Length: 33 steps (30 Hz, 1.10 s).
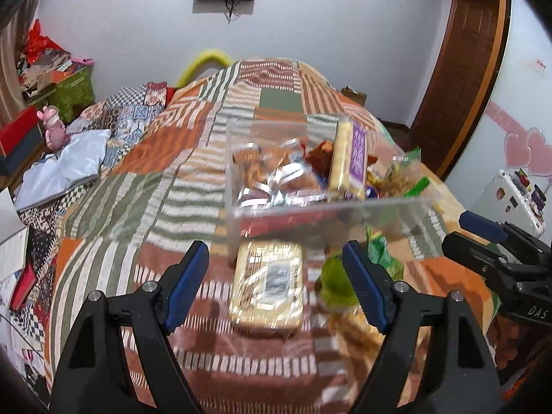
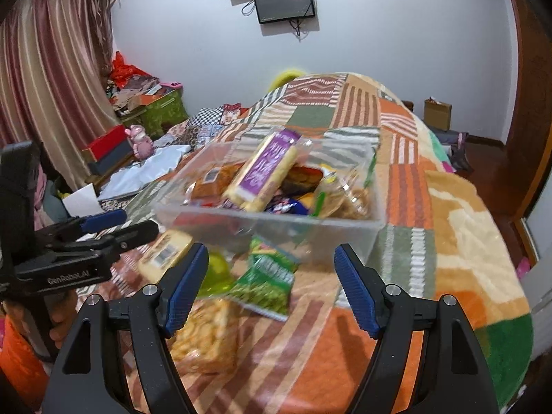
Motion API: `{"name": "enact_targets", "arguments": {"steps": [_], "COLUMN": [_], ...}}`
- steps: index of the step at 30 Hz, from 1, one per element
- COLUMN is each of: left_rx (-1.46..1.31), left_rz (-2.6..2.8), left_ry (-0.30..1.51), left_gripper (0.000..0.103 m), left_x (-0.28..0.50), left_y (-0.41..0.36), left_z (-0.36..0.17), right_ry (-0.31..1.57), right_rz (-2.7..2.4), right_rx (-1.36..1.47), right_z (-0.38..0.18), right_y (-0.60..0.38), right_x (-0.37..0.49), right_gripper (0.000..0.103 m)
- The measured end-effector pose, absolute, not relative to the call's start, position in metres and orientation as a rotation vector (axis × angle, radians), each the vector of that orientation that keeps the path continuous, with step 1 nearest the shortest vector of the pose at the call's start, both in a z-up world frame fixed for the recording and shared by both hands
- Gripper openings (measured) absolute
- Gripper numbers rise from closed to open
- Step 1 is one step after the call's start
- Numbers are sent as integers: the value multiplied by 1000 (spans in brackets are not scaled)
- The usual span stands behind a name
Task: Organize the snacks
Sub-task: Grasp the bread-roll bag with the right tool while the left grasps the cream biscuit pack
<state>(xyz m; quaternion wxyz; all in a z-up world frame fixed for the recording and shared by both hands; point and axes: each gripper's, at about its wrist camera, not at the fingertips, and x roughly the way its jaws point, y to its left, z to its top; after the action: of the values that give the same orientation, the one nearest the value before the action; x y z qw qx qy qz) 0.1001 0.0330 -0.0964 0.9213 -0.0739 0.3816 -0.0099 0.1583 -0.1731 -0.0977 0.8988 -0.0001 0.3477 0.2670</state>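
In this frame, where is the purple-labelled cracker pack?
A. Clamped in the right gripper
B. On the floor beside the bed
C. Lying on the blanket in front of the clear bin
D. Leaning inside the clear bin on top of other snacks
D: the purple-labelled cracker pack leans tilted inside the clear bin, resting on other snacks, while both grippers stand open with nothing between their jaws.

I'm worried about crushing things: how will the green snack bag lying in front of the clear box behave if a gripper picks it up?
The green snack bag looks like thin crinkled film, so it will probably flop and bend. It lies flat on the soft blanket, so it is unlikely to roll. Its glossy surface may slip between the pads.
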Motion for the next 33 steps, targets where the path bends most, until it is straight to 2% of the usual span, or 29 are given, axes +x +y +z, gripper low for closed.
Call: {"name": "enact_targets", "arguments": {"steps": [21,23,25,33], "left_rx": [-162,-157,-159,-163], "left_rz": [-32,-30,-29,-36], "left_ry": [876,877,878,902], "left_gripper": [80,80,80,79], "left_x": [62,65,68,95], "left_y": [46,45,45,36], "left_z": [-137,-138,-139,-147], "right_ry": [860,868,880,873], "right_rz": [638,643,652,674], "right_rx": [-73,-67,-69,-44], "right_z": [-148,-151,-153,-150], "right_y": [-128,-129,-129,-140], "right_x": [129,130,132,130], "right_gripper": [72,59,50,46]}}
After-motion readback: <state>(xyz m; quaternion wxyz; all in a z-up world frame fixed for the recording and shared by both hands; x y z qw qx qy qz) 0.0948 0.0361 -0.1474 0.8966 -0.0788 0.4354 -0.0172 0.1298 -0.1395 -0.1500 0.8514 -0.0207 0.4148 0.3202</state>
